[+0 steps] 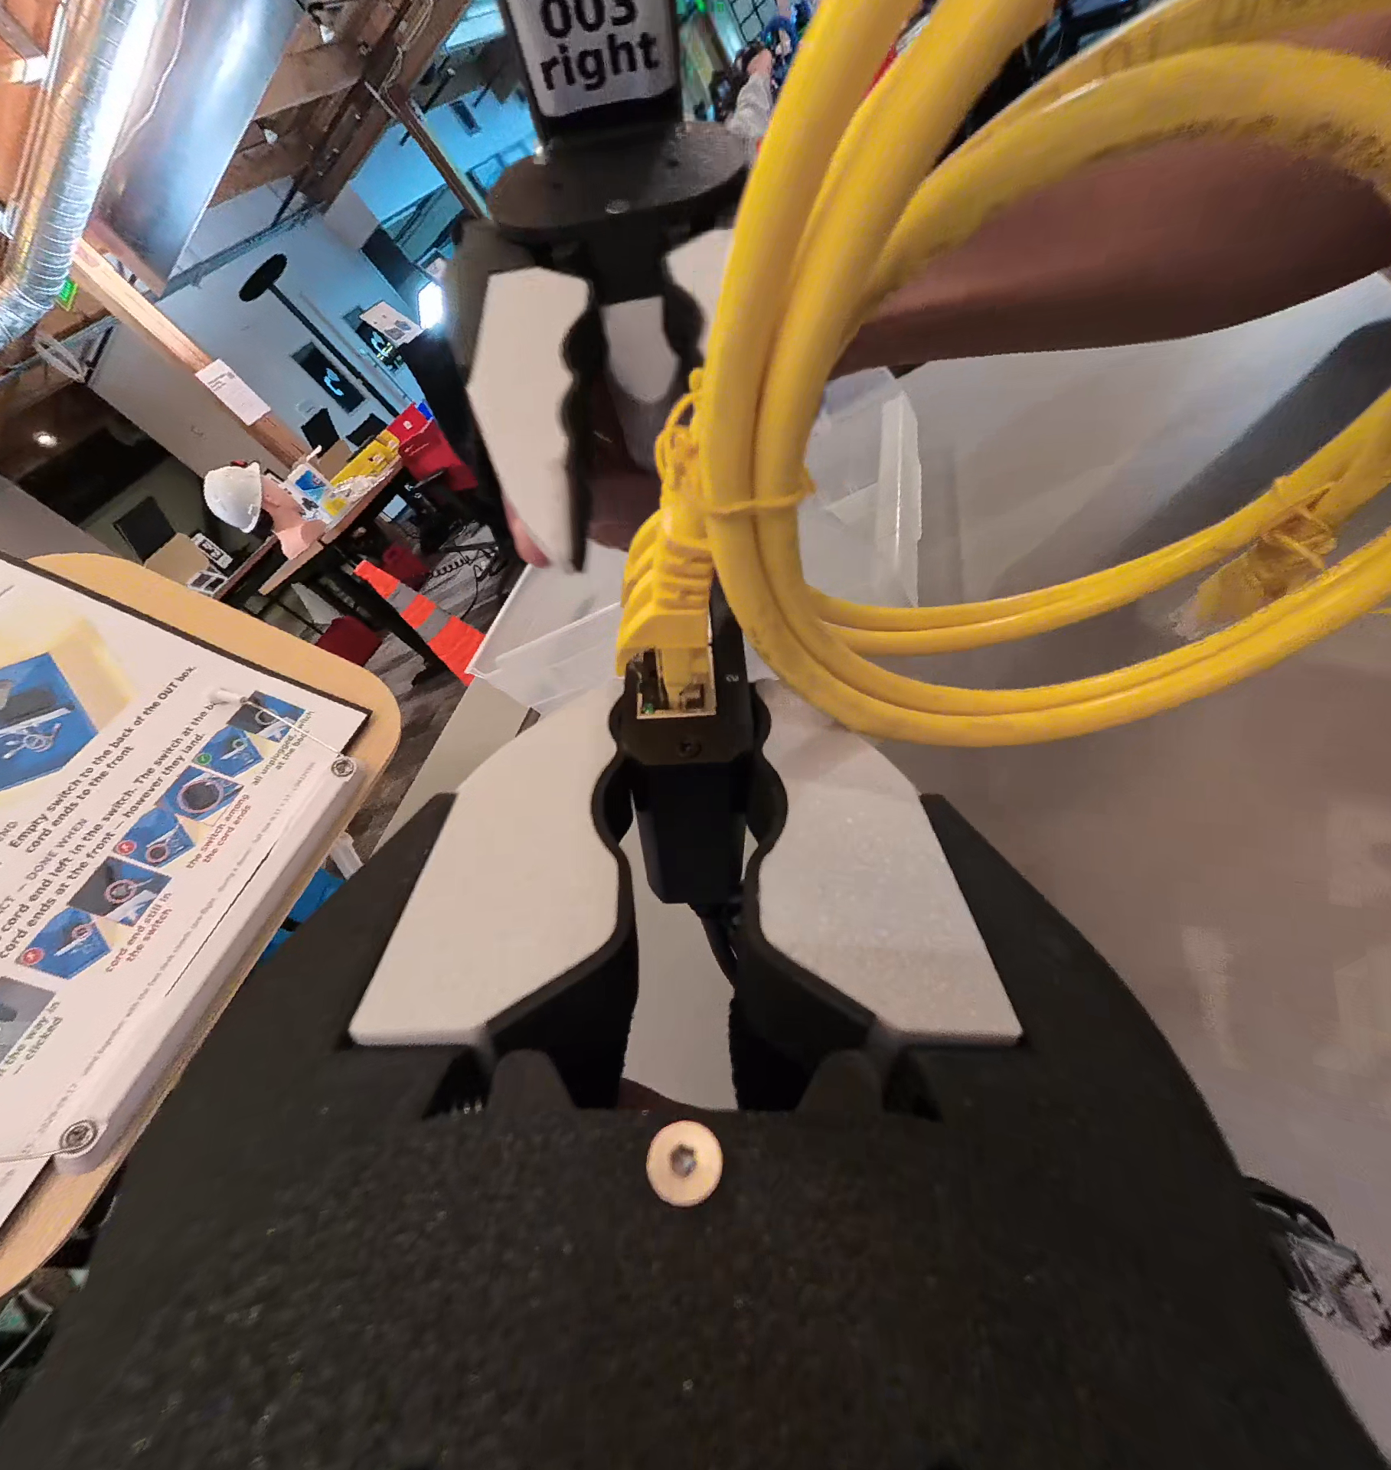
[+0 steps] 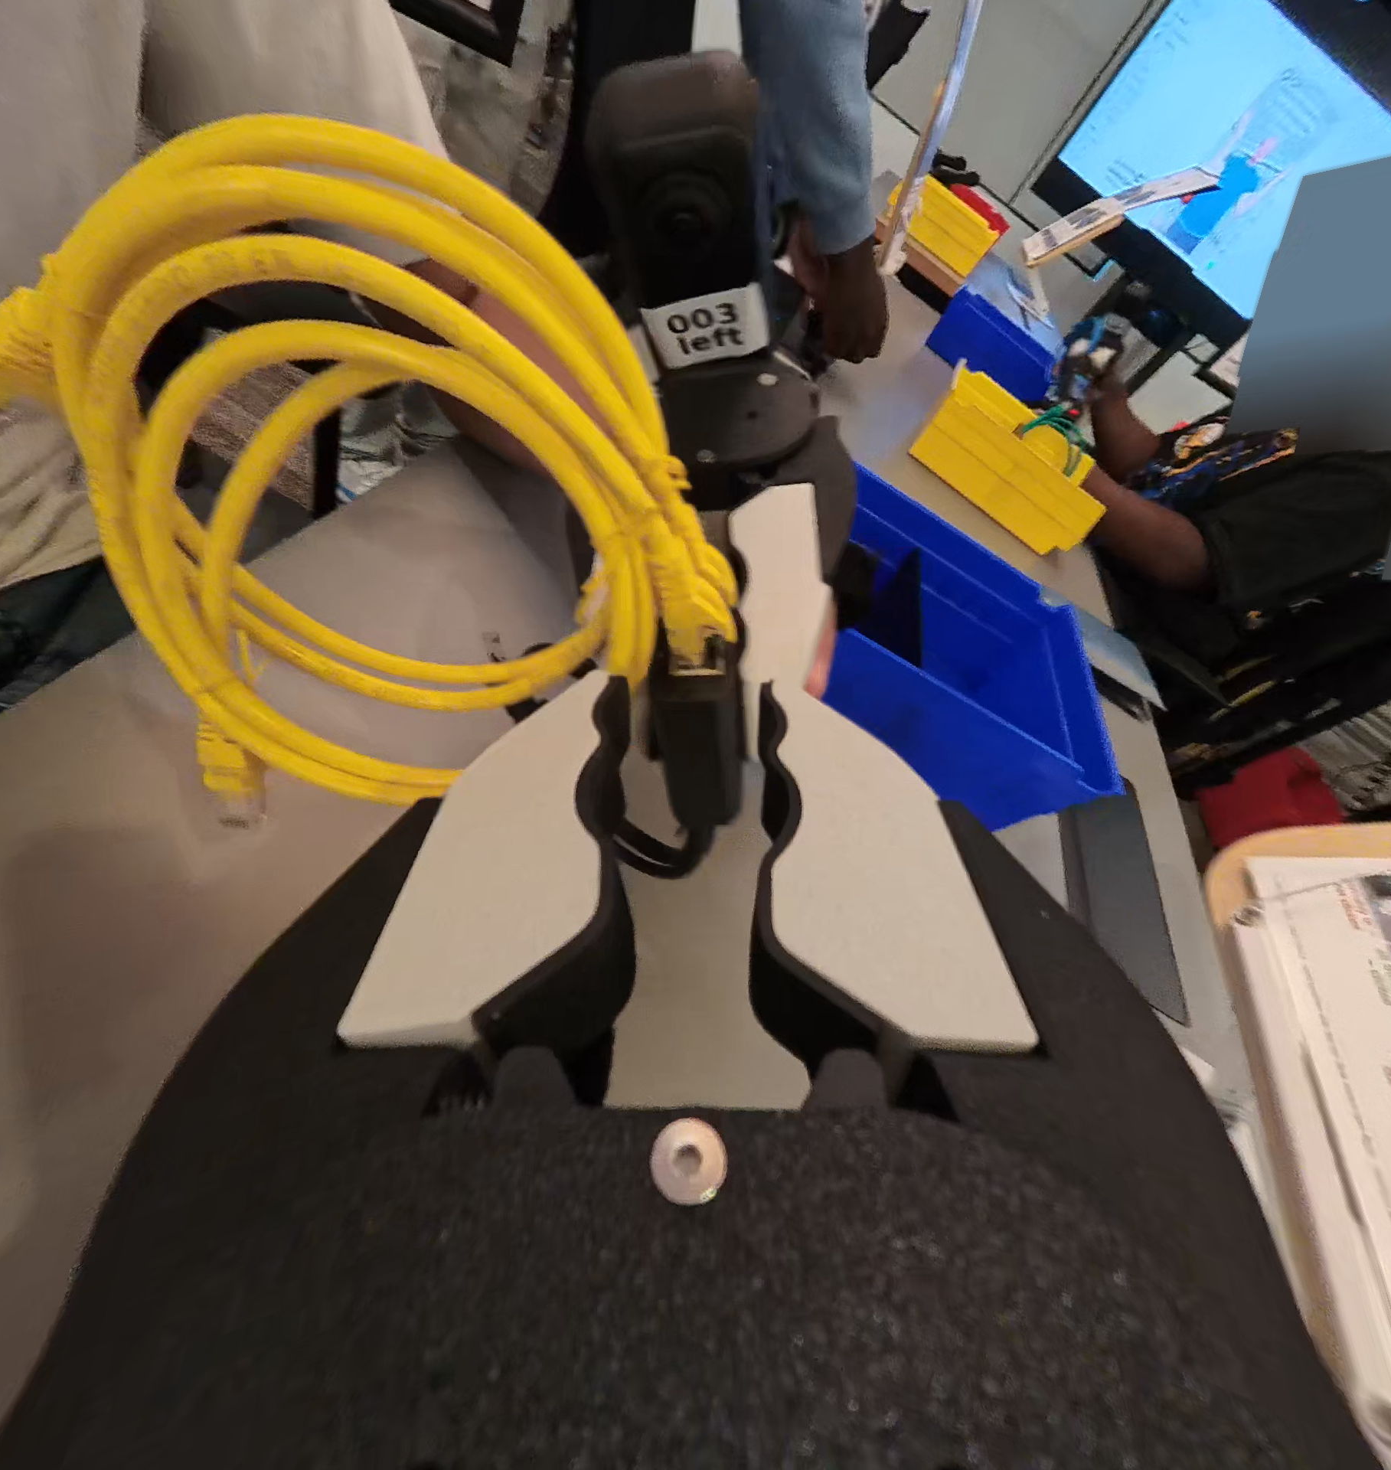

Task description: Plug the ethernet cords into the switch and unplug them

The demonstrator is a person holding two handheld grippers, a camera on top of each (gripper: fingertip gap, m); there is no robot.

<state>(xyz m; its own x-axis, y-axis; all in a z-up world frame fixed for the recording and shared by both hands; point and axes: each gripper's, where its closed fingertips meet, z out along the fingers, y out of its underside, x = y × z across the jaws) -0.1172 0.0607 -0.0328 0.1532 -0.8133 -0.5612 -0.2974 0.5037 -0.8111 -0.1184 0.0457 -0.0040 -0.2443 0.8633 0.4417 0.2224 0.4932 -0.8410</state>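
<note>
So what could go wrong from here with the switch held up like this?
1. The coiled yellow cords hang off to one side of the switch, which only the left tool clamps; that pull could twist it in the grip.
2. The plugs sit packed together, and the open right tool may pinch several at once.
3. A free cord end dangles and could snag.
</note>
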